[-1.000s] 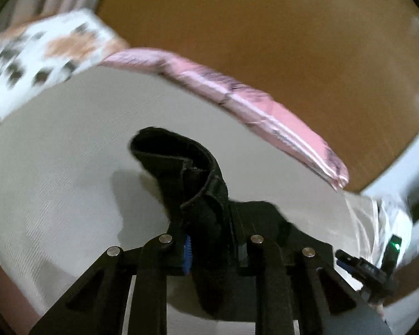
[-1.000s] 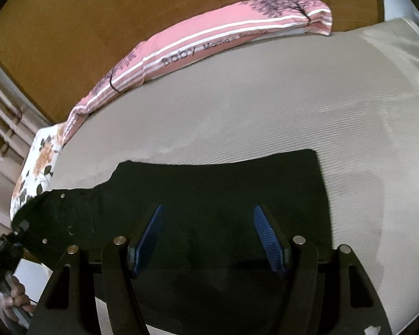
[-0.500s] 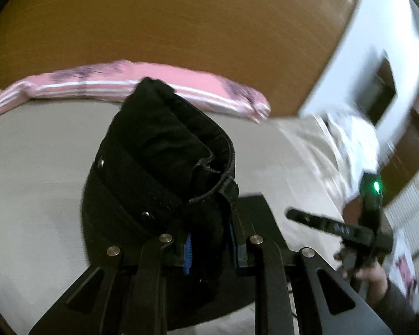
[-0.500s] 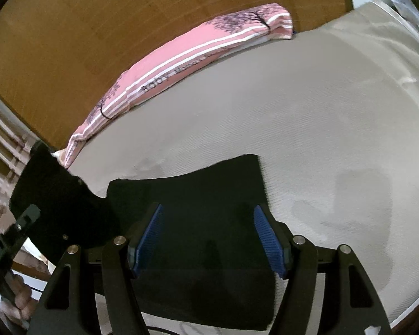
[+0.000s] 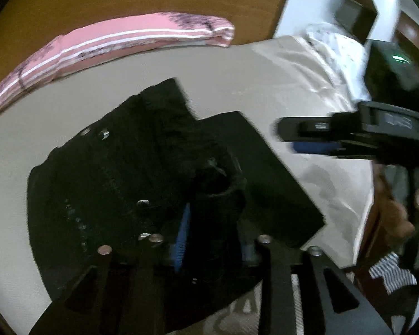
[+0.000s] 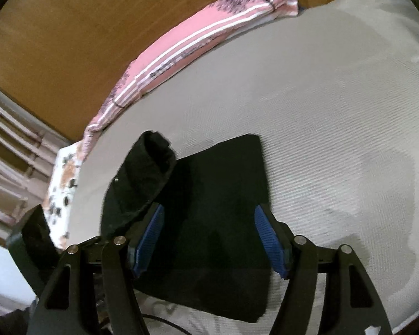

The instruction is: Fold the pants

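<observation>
The left gripper (image 5: 213, 223) is pressed together on a thick bunched edge of the black pants (image 5: 120, 184), its blue ribbed pads squeezing the heavy, dull fabric. From that pinch the cloth rises in a stiff curled fold, with small metal studs glinting along it, and drapes over the flat part of the garment.

The right gripper (image 6: 209, 237) is spread wide, its blue pads (image 6: 268, 237) apart and holding nothing; they hover just above the flat, rectangular part of the pants (image 6: 223, 195). In the left view this gripper (image 5: 310, 136) shows from the side, over the bed to the right of the pants.

The pants lie on a pale grey bed sheet (image 6: 335, 111) with a fine ribbed weave. Along its far edge rests a long pink pillow (image 6: 198, 44) with white stripes and dark print, against a smooth brown wooden headboard (image 6: 97, 28). A white floral cloth (image 6: 64, 178) sits at the left corner.
</observation>
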